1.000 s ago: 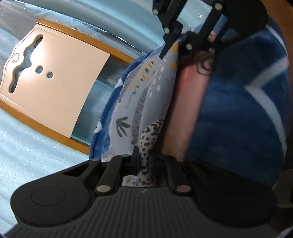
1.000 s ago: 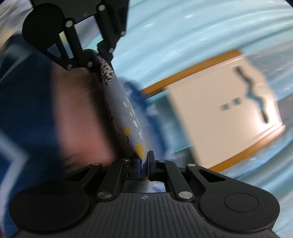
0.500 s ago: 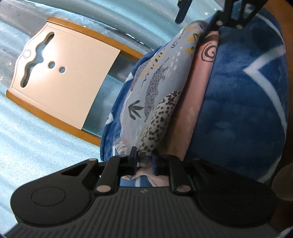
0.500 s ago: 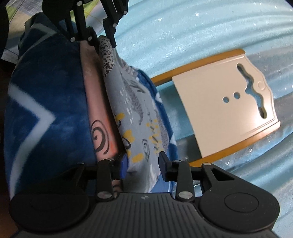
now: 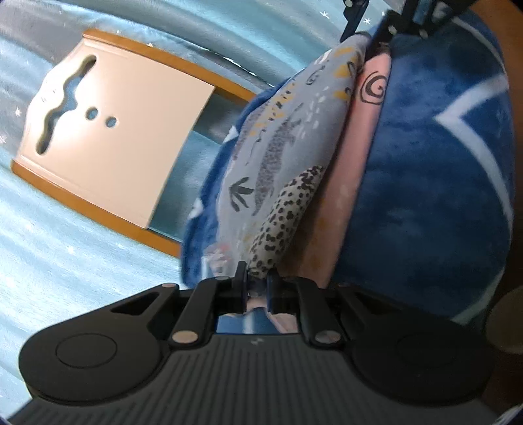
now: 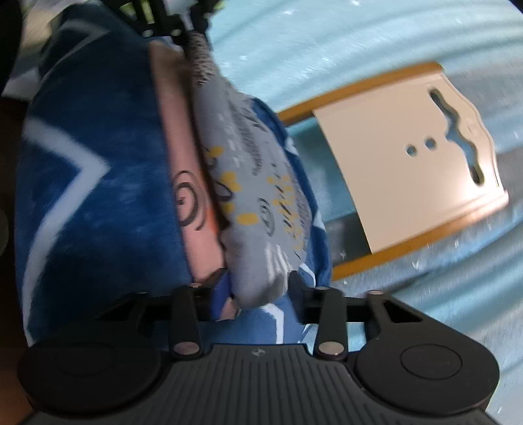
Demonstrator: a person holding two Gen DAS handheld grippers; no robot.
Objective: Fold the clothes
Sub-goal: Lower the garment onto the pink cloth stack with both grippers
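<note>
The left gripper (image 5: 256, 287) is clamped on the near edge of a grey patterned garment (image 5: 278, 157), its pads pinching a spotted fold of the cloth right at the fingertips. From there the garment stretches forward and up to the right gripper (image 5: 389, 19), seen at the top of the left wrist view, where it meets the cloth's far edge. In its own view the right gripper (image 6: 258, 291) has its jaws closing with the garment's rounded grey end (image 6: 258, 261) lying between them; the two fingers stand visibly apart on either side of the cloth, and the right finger (image 6: 299, 287) is not seen to press on it. Just beside the garment, to the right of the left gripper and the left of the right one, lies a pink cloth (image 5: 356, 170) with a dark spiral mark, and beyond it a dark blue blanket (image 5: 434, 196) with pale line patterns. A strip of the same blue blanket also shows under the garment on its other side. Further out on that side, well apart from the fingers, a cream board (image 5: 117, 144) with a wavy slot and two round holes rests on an orange-brown frame (image 5: 91, 209). All of this sits on a light blue sheet (image 5: 65, 271) with small star specks.
</note>
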